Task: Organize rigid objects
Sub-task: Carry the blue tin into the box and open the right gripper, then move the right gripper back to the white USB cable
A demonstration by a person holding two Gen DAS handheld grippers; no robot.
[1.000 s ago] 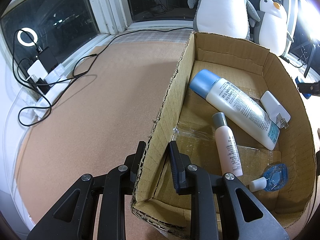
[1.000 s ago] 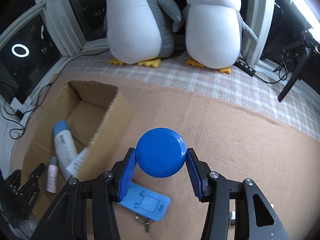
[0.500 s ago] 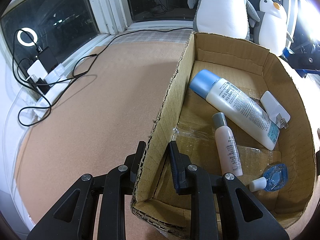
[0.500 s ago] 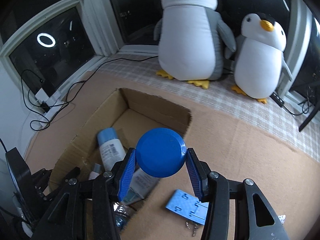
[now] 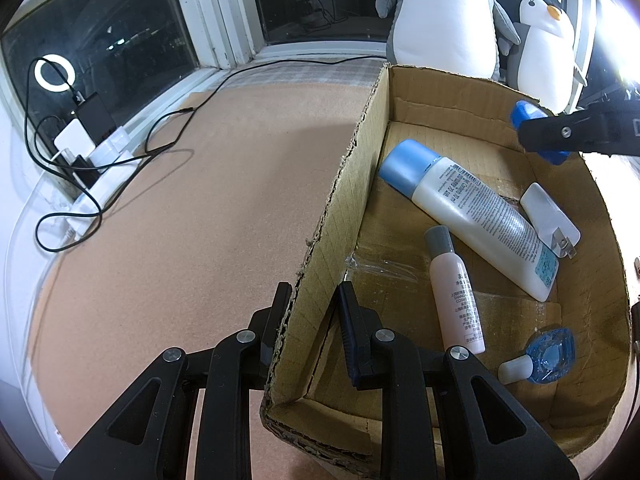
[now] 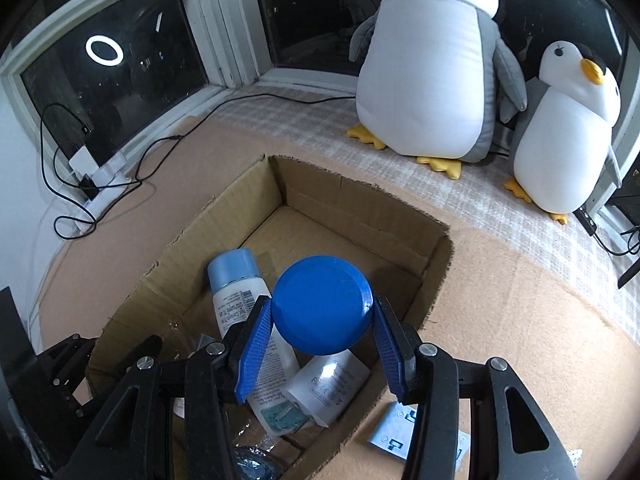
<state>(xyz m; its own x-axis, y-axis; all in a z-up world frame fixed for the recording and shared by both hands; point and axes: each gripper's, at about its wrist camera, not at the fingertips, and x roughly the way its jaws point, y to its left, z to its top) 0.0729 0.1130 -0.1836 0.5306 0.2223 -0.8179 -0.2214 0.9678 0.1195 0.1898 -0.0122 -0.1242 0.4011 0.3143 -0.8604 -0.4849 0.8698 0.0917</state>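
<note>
Left wrist: the left gripper (image 5: 310, 312) straddles the box (image 5: 344, 216) wall at 6 o'clock, jaws pinching it. If that hold slips, the box could shift.

Right wrist: the right gripper (image 6: 320, 344) clamps the blue disc (image 6: 322, 305) over the box interior. Released here, it may strike the bottle (image 6: 244, 312) and bounce.

Strong fisheye bending, dark corners, glare flare (image 5: 624, 68) at upper right, ring-light reflection (image 6: 105, 50) in black windows.
</note>
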